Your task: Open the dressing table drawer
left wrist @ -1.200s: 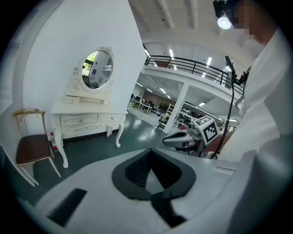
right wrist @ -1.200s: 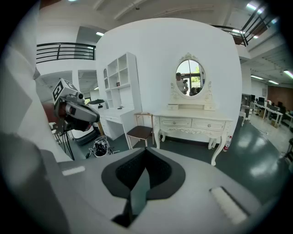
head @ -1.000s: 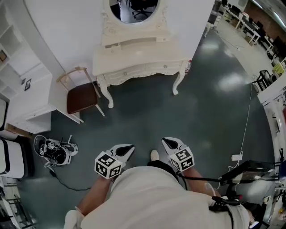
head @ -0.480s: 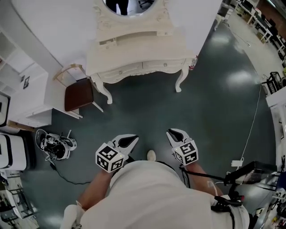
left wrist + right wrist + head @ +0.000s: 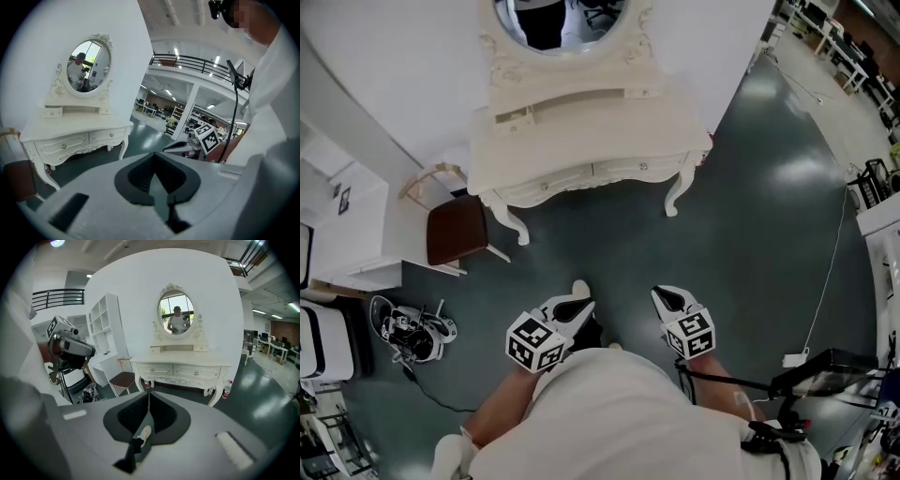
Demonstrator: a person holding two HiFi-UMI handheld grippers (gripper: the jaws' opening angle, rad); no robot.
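The white dressing table (image 5: 581, 117) with its oval mirror (image 5: 558, 19) stands against the wall ahead, a stretch of dark floor away from me. Two knobbed drawers (image 5: 546, 182) sit shut side by side in its front, also plain in the right gripper view (image 5: 197, 372). My left gripper (image 5: 572, 307) and right gripper (image 5: 668, 298) are held close to my body, pointing at the table. In the left gripper view the left gripper (image 5: 153, 157) has its tips together, empty. The right gripper (image 5: 148, 394) is closing, tips meeting with nothing between them.
A chair with a brown seat (image 5: 455, 228) stands left of the table beside a white shelf unit (image 5: 352, 239). A small device with a cable (image 5: 411, 333) lies on the floor at left. A bottle (image 5: 228, 389) stands by the table's right leg. A cord (image 5: 825, 281) runs along the right.
The person has walked toward the dressing table, which now looks nearer and larger. Both grippers travelled forward with the body. One shoe has stepped ahead between the grippers.
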